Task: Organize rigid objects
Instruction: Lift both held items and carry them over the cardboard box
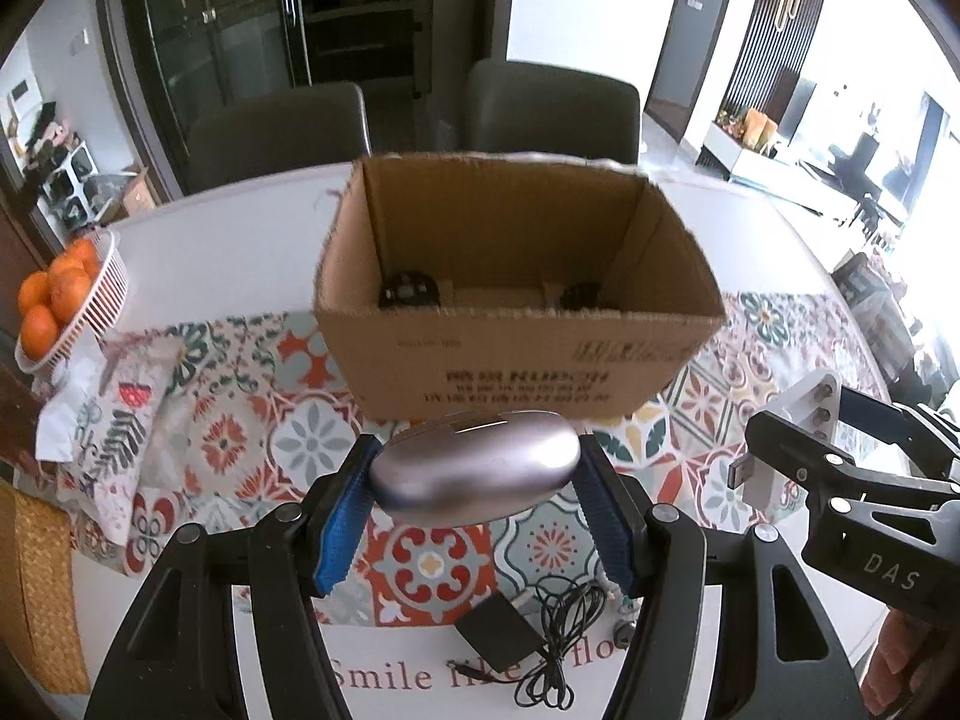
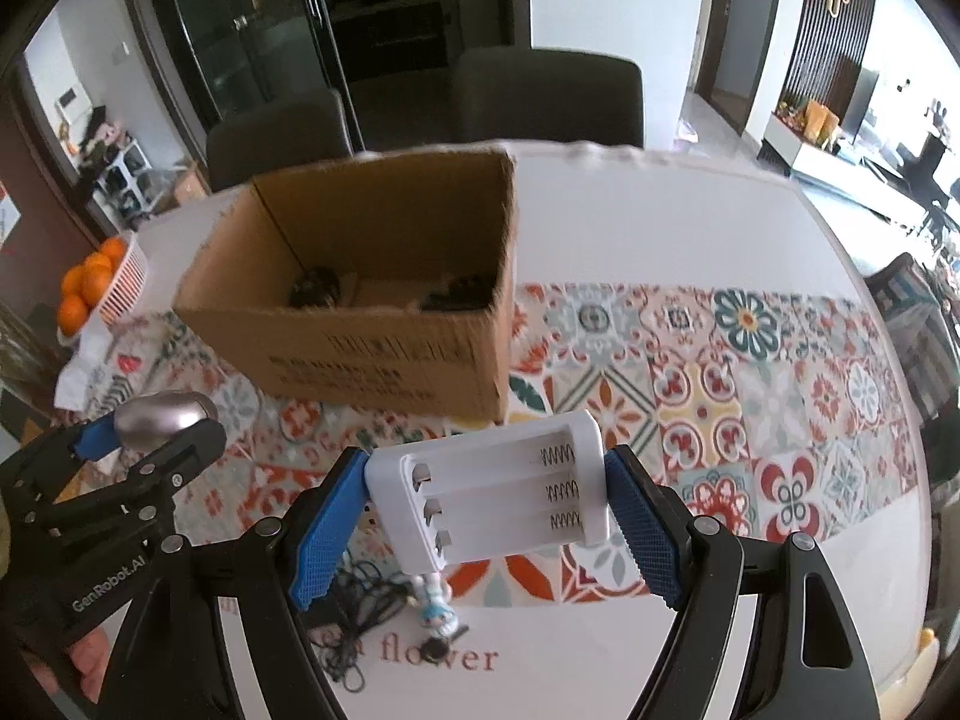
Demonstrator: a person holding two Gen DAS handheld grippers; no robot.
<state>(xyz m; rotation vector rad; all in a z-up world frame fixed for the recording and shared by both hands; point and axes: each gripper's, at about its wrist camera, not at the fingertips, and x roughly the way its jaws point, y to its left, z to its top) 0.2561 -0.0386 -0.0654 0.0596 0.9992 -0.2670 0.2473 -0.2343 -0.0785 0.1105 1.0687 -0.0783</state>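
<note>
With the left gripper (image 1: 474, 474) clamped on a silver case (image 1: 474, 465) and the right gripper (image 2: 489, 510) clamped on a white battery charger (image 2: 498, 498), both held above the table (image 2: 660, 222) short of the cardboard box (image 1: 516, 324), the carrying step seems underway; next, reach over the box's near rim and release.

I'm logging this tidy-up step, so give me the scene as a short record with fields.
left claw: shut on silver oval case
right claw: shut on white battery charger, slots empty
cardboard box: open, dark items inside
left on table: black adapter with cable, small figurine
table edge: basket of oranges
</note>
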